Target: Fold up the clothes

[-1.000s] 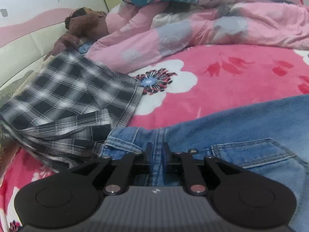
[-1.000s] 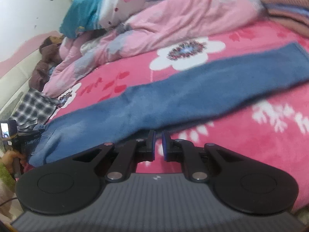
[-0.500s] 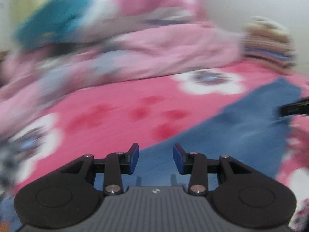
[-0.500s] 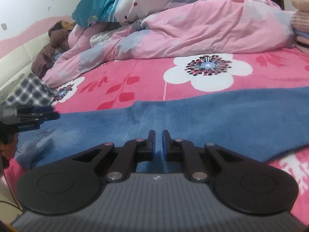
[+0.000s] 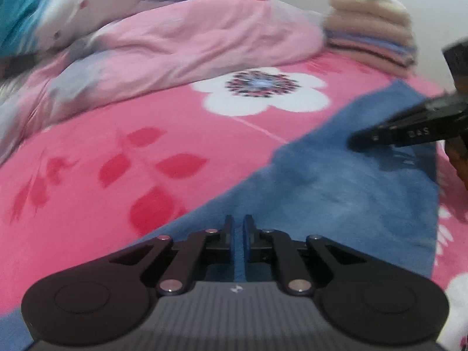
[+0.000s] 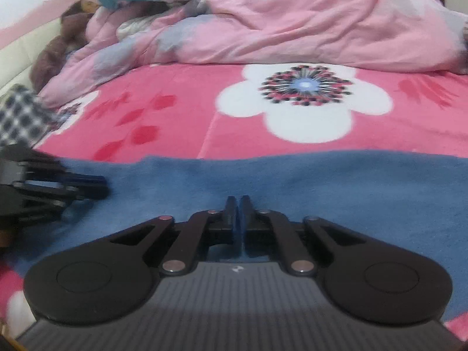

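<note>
A pair of blue jeans (image 5: 336, 181) lies stretched flat across the pink flowered blanket (image 5: 117, 152) that covers the bed, running as a long band from one side to the other. Both handheld tools sit low on the denim, facing the heap of bedding at the far side.

The left gripper (image 5: 239, 225) has its two fingers drawn close, with only a narrow slot between them, and a strip of blue cloth shows in that slot; it appears to be nipping the near edge of the jeans. The right gripper (image 6: 237, 204) is likewise pressed nearly together over the denim, blue fabric filling the thin gap, so it too seems to pinch the near edge, though the contact itself is hard to make out in the blur.

From the left camera, the right gripper's black fingers poke in from the right edge, resting over the far part of the jeans near the leg end. From the right camera, the left gripper comes in from the left edge, lying on the cloth.

Beyond the jeans a large white flower (image 6: 304, 102) is printed on the blanket. Behind it a rumpled pink quilt (image 6: 292, 29) is piled up, with a turquoise pillow (image 5: 20, 20) on top. A stack of folded blankets (image 5: 371, 29) stands at the right, a checked shirt (image 6: 20, 114) lies at the left, and a brown plush toy (image 6: 58, 49) rests against the wall
</note>
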Demonstrator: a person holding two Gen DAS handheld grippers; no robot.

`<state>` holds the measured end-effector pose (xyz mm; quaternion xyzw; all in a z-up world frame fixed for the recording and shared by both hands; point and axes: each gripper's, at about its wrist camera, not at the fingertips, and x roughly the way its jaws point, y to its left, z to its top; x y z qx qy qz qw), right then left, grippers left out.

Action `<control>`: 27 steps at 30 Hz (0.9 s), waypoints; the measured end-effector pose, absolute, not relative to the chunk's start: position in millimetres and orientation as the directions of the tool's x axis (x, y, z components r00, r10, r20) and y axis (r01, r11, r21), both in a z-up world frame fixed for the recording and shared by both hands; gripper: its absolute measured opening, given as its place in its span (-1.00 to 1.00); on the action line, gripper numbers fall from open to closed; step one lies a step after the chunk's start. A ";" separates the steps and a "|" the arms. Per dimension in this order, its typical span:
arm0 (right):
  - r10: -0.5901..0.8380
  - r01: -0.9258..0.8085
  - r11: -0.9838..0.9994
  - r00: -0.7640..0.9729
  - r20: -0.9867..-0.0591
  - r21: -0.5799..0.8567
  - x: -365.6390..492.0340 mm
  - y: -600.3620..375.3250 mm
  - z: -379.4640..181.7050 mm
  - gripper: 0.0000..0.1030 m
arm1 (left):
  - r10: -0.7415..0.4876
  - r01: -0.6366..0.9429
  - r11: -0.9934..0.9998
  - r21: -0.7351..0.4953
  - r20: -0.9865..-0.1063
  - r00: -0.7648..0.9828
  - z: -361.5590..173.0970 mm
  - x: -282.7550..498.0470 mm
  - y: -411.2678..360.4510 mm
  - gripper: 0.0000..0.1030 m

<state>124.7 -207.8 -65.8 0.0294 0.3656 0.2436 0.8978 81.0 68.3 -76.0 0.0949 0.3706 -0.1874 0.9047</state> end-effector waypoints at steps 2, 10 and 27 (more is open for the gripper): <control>0.440 -0.404 0.889 0.630 -0.640 0.214 124.5 -208.2 -61.1 -0.89 | -0.267 0.375 0.927 0.001 -0.701 0.662 -77.5 81.7 78.5 -0.94; 0.660 -0.628 0.702 0.398 -0.637 0.336 149.4 -160.8 -53.6 -0.91 | -0.233 0.333 0.943 0.024 -0.666 0.709 -75.1 77.9 75.7 -0.94; 0.525 -0.563 0.794 0.443 -0.727 0.229 92.9 -235.5 -48.1 -0.95 | -0.237 0.324 0.946 0.015 -0.651 0.721 -78.5 78.0 76.3 -0.94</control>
